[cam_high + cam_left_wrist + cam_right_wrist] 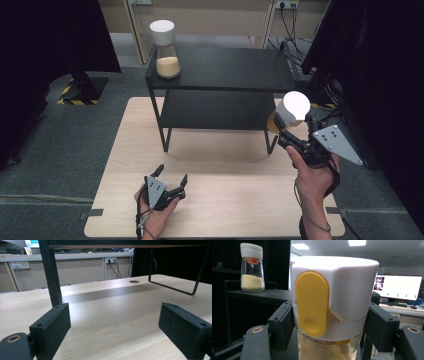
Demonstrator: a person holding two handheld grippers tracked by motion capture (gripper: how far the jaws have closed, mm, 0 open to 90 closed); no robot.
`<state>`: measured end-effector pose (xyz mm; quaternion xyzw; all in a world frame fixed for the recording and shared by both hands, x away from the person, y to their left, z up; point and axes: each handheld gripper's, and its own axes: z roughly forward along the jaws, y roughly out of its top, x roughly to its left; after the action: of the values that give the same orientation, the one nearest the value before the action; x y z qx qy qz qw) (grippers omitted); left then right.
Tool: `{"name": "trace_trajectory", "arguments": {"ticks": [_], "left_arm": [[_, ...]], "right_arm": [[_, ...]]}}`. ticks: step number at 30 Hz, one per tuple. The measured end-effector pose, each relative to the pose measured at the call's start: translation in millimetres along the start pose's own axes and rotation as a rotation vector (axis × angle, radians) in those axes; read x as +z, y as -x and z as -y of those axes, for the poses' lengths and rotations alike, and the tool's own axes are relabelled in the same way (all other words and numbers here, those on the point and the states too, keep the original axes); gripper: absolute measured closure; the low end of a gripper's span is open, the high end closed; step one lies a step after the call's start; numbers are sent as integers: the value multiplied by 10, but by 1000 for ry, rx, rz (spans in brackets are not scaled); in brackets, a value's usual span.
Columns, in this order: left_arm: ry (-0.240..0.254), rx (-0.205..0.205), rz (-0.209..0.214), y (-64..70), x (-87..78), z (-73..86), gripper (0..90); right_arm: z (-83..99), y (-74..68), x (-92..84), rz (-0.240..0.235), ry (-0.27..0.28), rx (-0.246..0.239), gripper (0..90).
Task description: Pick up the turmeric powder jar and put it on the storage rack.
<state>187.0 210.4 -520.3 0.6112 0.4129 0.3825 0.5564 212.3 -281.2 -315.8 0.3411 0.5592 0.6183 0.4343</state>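
My right gripper (285, 131) is shut on a glass jar (289, 111) with a white lid and yellowish grains, held in the air beside the right end of the black two-level shelf (225, 75). In the right gripper view the jar (332, 305) stands between both pads (282, 322), its lid bearing a yellow oval tab. A second, similar jar (165, 49) stands on the shelf's top at its left corner; the right gripper view has this second jar (252, 267) far to the left. My left gripper (172, 177) rests low on the wooden table (220, 200), open, nothing between its jaws (113, 322).
The shelf's legs (51, 275) stand on the table just ahead of the left gripper. A round hole (134, 281) marks the tabletop farther back. Dark curtains flank both sides. A desk with a monitor (398, 287) lies behind the held jar.
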Motion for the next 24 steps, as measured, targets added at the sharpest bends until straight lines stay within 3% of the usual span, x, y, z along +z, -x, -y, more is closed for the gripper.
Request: {"name": "trace_trajectory", "arguments": {"ticks": [10, 24], "left_arm": [[-2, 2, -2, 6, 2, -3, 103], [0, -2, -1, 2, 2, -1, 103]], "right_arm": [[-241, 19, 140, 5, 17, -26, 308], [-465, 7, 376, 18, 28, -12, 308]]}}
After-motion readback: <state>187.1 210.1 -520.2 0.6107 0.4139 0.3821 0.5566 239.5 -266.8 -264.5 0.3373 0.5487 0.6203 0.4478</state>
